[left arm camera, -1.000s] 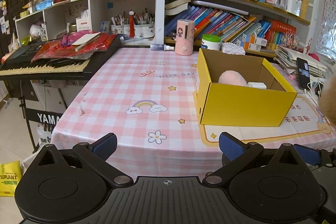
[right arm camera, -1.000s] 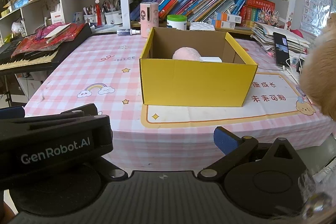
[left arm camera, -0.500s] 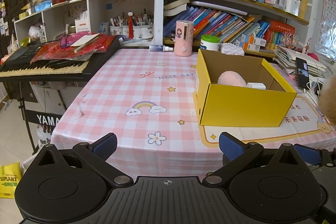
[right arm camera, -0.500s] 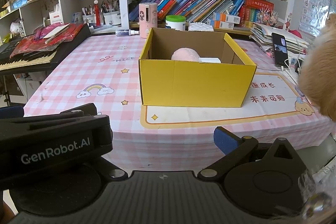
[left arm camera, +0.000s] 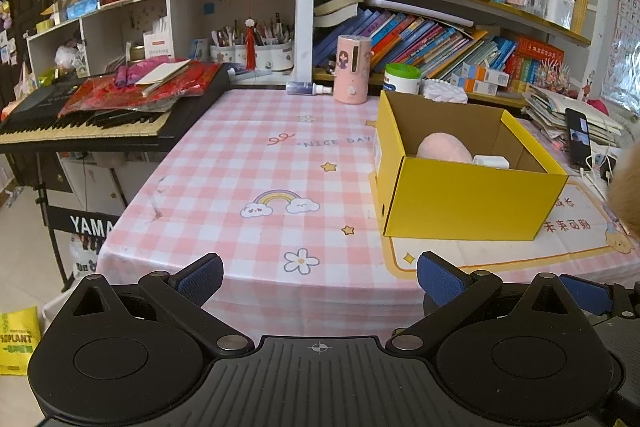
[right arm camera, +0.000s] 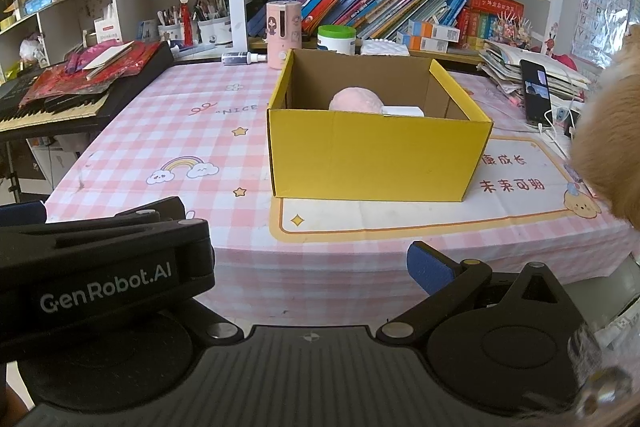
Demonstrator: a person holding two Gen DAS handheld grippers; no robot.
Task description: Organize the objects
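Both grippers held back at the near table edge; yellow box holds two items

Left gripper [left arm camera: 318, 273] has its blue-padded fingers spread wide, nothing between them. Right gripper [right arm camera: 304, 259]: one blue pad [right arm camera: 430, 269] is visible at right, the other finger is hidden behind the left unit's black body, so its state cannot be determined. The yellow cardboard box [right arm camera: 376, 155] stands open-topped on a printed mat [right arm camera: 516, 195] over the pink checked tablecloth [left arm camera: 248, 167]; inside it a pink plush [right arm camera: 355, 99] lies touching a white rectangular item [right arm camera: 402, 111]. A tan furry object [right arm camera: 608, 147] fills the right margin, unidentified. Keyboard [left arm camera: 92, 123] stands left of the table
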